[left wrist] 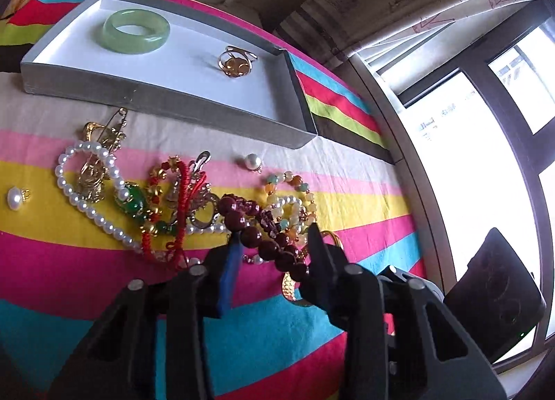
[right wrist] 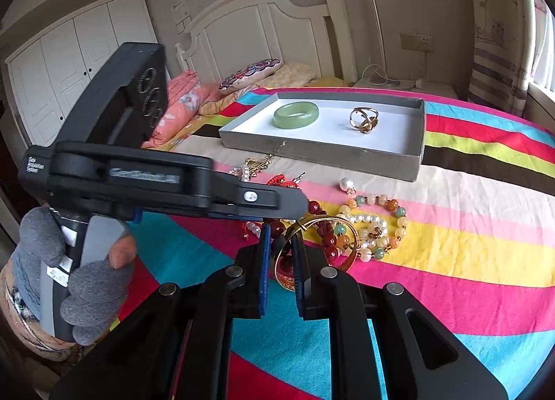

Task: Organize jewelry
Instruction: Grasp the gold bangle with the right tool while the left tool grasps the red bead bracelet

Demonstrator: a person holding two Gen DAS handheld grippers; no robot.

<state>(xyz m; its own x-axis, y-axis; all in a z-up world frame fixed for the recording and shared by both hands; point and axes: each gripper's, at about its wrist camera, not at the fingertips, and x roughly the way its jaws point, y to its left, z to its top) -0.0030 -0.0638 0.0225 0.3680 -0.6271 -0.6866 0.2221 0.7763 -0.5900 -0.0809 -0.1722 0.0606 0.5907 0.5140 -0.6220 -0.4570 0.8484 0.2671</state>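
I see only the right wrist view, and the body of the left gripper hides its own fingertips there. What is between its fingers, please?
Observer: In the left wrist view, the dark red bead bracelet lies between the fingers of the left gripper, and they seem to pinch it.
Operator: Is more jewelry hidden behind that gripper?
Observer: Yes. A long pearl strand curls to the left of the red cord tangle.
Operator: Is any piece lying loose?
Observer: One pearl stud lies alone, further left on the yellow stripe.
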